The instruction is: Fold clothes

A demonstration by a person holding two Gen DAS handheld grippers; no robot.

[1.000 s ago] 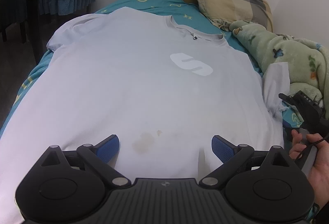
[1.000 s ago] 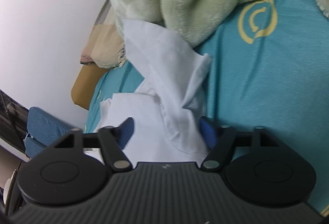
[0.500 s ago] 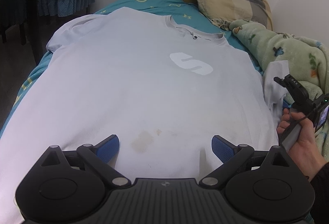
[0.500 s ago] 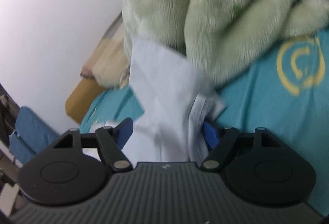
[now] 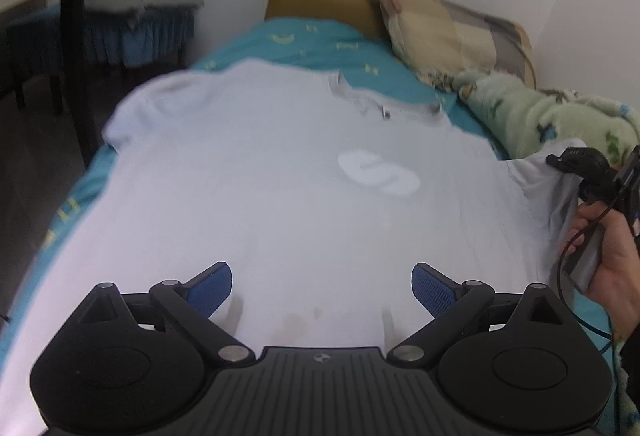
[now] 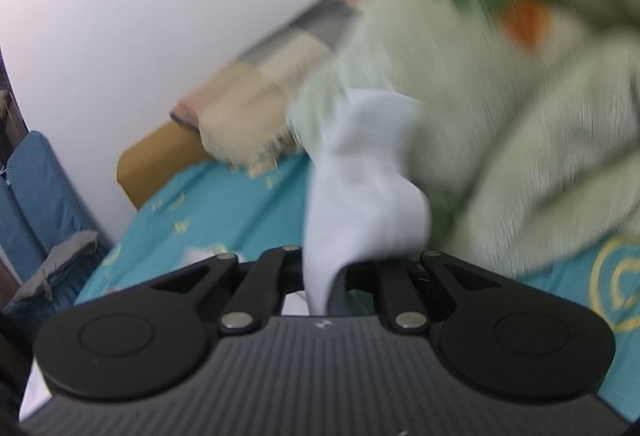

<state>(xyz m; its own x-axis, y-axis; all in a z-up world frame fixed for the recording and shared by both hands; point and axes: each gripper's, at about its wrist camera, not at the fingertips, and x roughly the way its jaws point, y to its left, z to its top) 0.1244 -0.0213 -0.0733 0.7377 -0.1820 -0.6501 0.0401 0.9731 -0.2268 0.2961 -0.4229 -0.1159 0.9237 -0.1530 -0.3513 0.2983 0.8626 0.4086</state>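
T-shirt (image 5: 260,195) sleeve (image 6: 360,195) in clamped right claw (image 6: 320,272); left claw (image 5: 322,286) apart.

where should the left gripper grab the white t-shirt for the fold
Grip the t-shirt at its left sleeve, coming in from the bed's open left edge. That sleeve lies flat and free, mirroring the right sleeve already pinched by the right gripper. The left gripper hangs open over the hem.

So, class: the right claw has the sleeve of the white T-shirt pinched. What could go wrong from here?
1. The right claw pinches only a small bunch of the white T-shirt's sleeve; it may slip out.
2. The fluffy green blanket lies against that sleeve and could snag.
3. The left claw is open, so the shirt may drag.
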